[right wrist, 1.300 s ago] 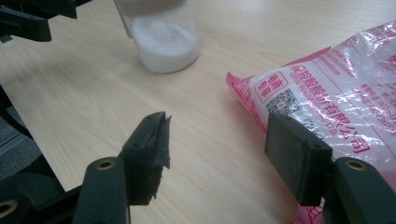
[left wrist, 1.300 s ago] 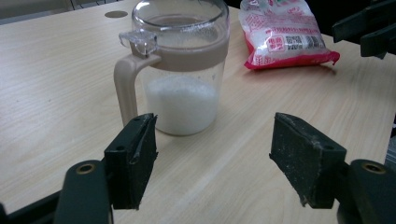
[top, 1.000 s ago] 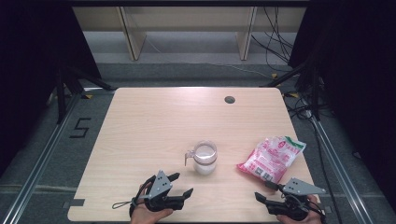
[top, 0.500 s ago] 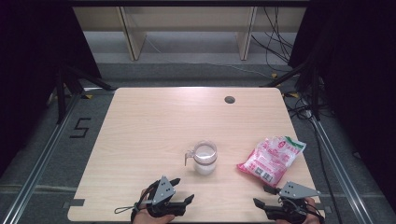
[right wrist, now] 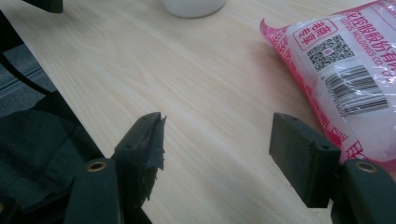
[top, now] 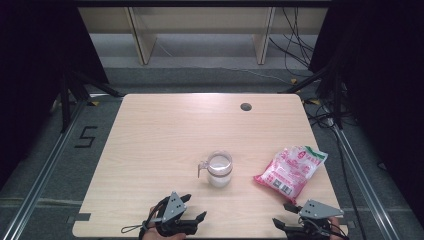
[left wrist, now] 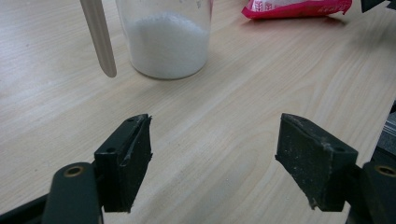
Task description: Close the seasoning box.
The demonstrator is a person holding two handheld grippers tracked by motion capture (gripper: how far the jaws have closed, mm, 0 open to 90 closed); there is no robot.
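High view first: the table (top: 150, 140) carries a pink bag (top: 291, 171) near its right edge and a glass jug (top: 219, 169) of white grains just left of it, the two apart. Both grippers sit at the near edge. Compared with a second ago, they have slid back toward the person, and bag and jug have not shifted. I read that as a pause or a fresh approach, with no pick begun.

The bag lies flat, its long axis running diagonally from near-left to far-right, the green-and-white top end pointing away toward the far right corner, the barcode end nearest the right gripper (top: 286, 226). The jug stands upright, handle pointing left.

Right gripper view: the jaws stand wide apart over bare wood, have just been opening a little further, and hold nothing; the bag's (right wrist: 345, 70) near end lies just beyond the right-hand jaw.

Left gripper (top: 195, 216) is likewise spread wide and empty; in its own view the jug (left wrist: 166, 39) stands ahead, handle (left wrist: 99, 35) hanging left.
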